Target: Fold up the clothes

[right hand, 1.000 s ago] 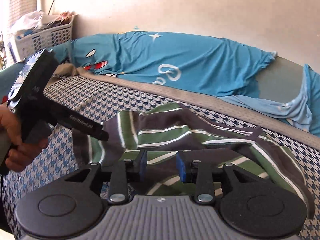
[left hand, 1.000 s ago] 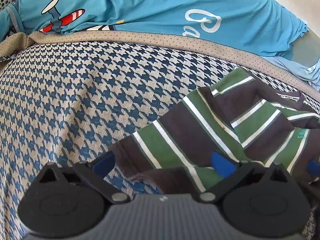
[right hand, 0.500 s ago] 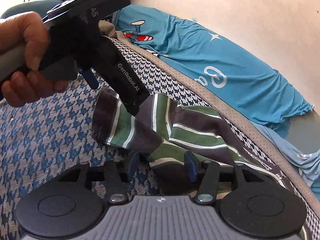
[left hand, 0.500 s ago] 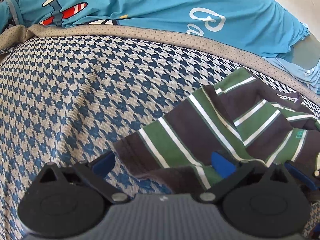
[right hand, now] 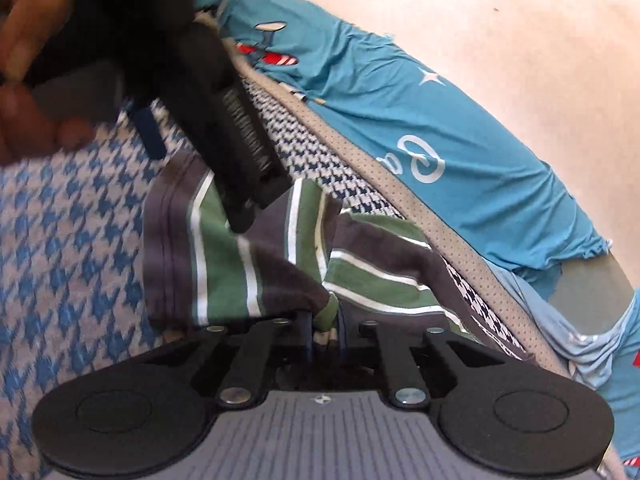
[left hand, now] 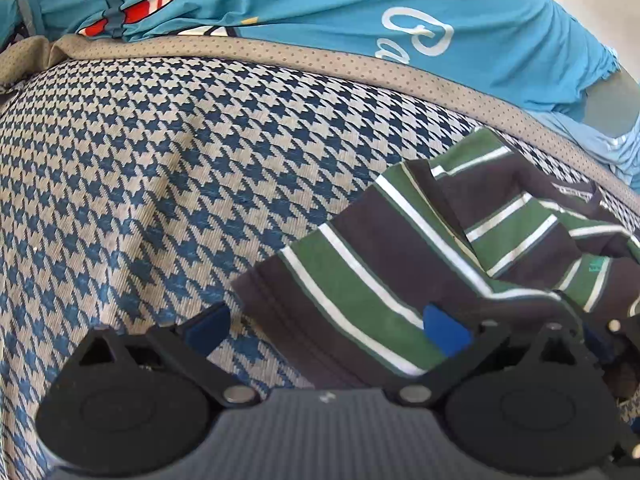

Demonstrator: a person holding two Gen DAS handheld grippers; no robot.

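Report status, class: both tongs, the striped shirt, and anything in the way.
Left tongs open over striped shirt hem. Right tongs shut on shirt fold. Blue shirt lies behind, clear of the work.

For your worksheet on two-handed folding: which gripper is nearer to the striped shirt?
Right. The right gripper is shut on a bunched fold of the striped shirt. The left gripper is open, one finger over the shirt's hem corner, gripping nothing.

Domestic setting, likely a bedroom: a bed covered in a houndstooth cover with dotted beige trim, blue printed sheet along its far edge, plain painted wall behind.
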